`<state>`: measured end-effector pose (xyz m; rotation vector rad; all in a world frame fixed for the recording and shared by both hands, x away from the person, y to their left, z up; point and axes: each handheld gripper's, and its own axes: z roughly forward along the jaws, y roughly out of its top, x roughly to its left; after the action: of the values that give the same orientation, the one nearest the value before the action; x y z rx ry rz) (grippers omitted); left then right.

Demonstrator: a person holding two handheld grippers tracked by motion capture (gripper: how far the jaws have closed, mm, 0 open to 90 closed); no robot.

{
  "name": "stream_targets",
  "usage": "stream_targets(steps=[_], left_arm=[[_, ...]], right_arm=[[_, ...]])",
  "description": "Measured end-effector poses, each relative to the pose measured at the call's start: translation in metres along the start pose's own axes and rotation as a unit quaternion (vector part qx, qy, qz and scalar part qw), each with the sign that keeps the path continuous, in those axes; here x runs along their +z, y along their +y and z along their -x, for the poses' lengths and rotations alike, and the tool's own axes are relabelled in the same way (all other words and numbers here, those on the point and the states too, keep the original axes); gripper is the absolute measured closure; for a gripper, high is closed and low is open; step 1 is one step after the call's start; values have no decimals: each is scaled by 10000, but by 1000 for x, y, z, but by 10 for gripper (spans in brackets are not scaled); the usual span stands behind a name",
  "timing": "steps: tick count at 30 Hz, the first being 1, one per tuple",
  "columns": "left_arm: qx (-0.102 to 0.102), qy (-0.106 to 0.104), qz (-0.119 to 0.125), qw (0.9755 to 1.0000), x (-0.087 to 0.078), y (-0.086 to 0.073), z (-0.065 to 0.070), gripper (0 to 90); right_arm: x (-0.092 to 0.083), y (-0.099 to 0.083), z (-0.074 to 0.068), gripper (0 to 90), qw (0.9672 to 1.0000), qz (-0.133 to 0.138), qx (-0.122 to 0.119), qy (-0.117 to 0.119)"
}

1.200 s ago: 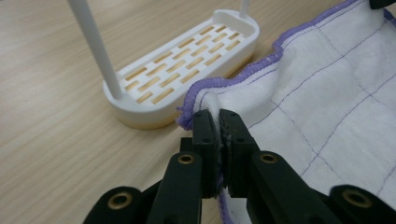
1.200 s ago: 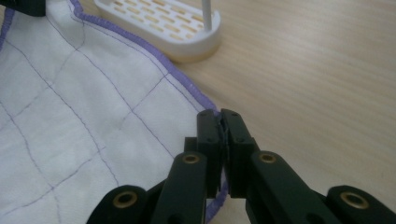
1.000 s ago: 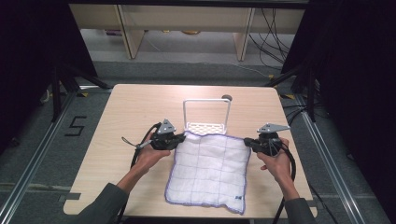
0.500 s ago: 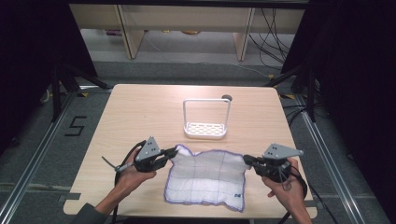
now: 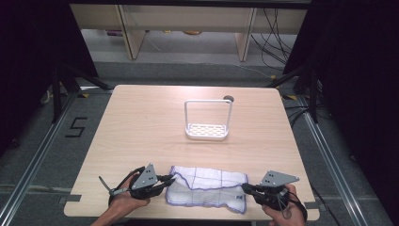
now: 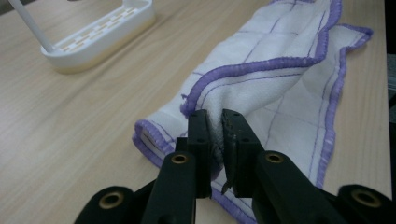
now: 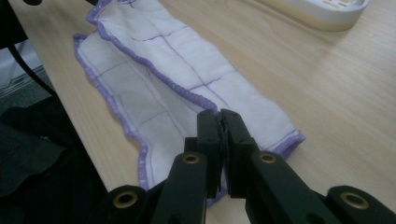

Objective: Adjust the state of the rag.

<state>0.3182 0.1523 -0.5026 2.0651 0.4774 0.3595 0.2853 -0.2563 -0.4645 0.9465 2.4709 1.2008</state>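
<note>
A white cloth (image 5: 207,188) with purple grid lines and a purple hem lies folded into a long strip at the table's near edge. My left gripper (image 5: 171,180) pinches the strip's left end, and my right gripper (image 5: 244,187) pinches its right end. In the left gripper view the cloth (image 6: 280,70) bunches up between the jaws of the left gripper (image 6: 215,121); those jaws have just been opening a little, with the fabric still pressed between them. In the right gripper view the right gripper (image 7: 219,116) is shut tight on the hem of the cloth (image 7: 163,65).
A white rack (image 5: 208,132) with a tall loop handle stands mid-table, behind the cloth, and shows as the rack (image 6: 98,39) in the left gripper view. A small dark round thing (image 5: 228,99) sits at the far edge behind it. Bare wood lies left and right.
Both hands have pulled back toward the near edge, carrying the cloth's far corners over its near half. The cloth has gone from a spread sheet to a folded strip.
</note>
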Motion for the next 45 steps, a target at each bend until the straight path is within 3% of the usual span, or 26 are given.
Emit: stream_targets(steps=[3,4,7,8,9,11,12,13,14,17,18,19,20,21,22,23,27,31,33,34,40,41,42,45], left_arm=[[-48,4,-24,10000,-3,-4,1,741],[-169,-58,-45,9998,-7,-6,3,682],[-218,-59,17,9997,-14,-6,3,661],[-506,-52,203,9985,-21,-5,2,625],[-619,-50,330,9975,-24,-4,1,615],[-689,-20,399,9968,-25,-2,0,588],[-762,144,453,9960,-26,4,-7,579],[-762,144,453,9960,-26,4,-7,574],[-903,242,453,9946,-23,11,-15,565],[-962,344,274,9944,-15,18,-25,530],[-975,326,227,9944,-10,20,-29,517],[-1131,338,102,9930,-1,23,-35,498],[-1201,337,46,9922,2,24,-37,482],[-1246,324,19,9917,9,25,-40,474],[-1290,315,-18,9911,12,25,-41,466],[-1331,260,-106,9907,18,24,-44,460],[-1295,316,-386,9903,31,20,-49,434],[-1239,332,-476,9906,37,17,-49,424],[-1048,431,-573,9919,39,15,-47,426],[-975,383,-665,9923,39,15,-47,442],[-685,284,-964,9926,47,11,-41,486],[-652,240,-990,9927,48,11,-41,489],[-667,280,-1003,9923,48,10,-41,492],[-697,235,-1014,9921,49,10,-42,498]], right_arm=[[-2,-5,-3,857,9999,-74,40,144],[-3,-9,-6,808,9999,-66,90,132],[-7,-14,-7,720,9996,-57,167,203],[-9,-14,-7,711,9992,36,275,304],[-13,-14,-9,696,9986,72,474,219],[-14,-13,-6,674,9990,142,392,181],[-15,-11,-3,651,9986,130,514,30],[-13,-10,2,632,9990,102,422,-70],[-12,-9,3,610,9979,56,595,-231],[-6,-6,10,591,9967,-31,703,-393],[2,-2,18,564,9948,-160,859,-529],[5,-1,21,565,9945,-169,884,-529],[8,1,27,564,9953,-228,744,-577],[11,2,26,564,9939,-259,891,-597],[16,4,33,563,9954,-268,675,-628],[19,5,34,561,9946,-284,749,-658],[33,10,43,555,9943,-414,668,-716],[41,12,43,549,9926,-612,759,-723],[45,9,45,548,9924,-696,653,-772],[46,8,45,544,9908,-825,715,-800],[52,4,45,555,9910,-819,524,-918],[52,4,44,558,9905,-840,583,-919],[51,5,44,561,9892,-989,606,-893],[55,3,43,573,9896,-907,579,-950]])
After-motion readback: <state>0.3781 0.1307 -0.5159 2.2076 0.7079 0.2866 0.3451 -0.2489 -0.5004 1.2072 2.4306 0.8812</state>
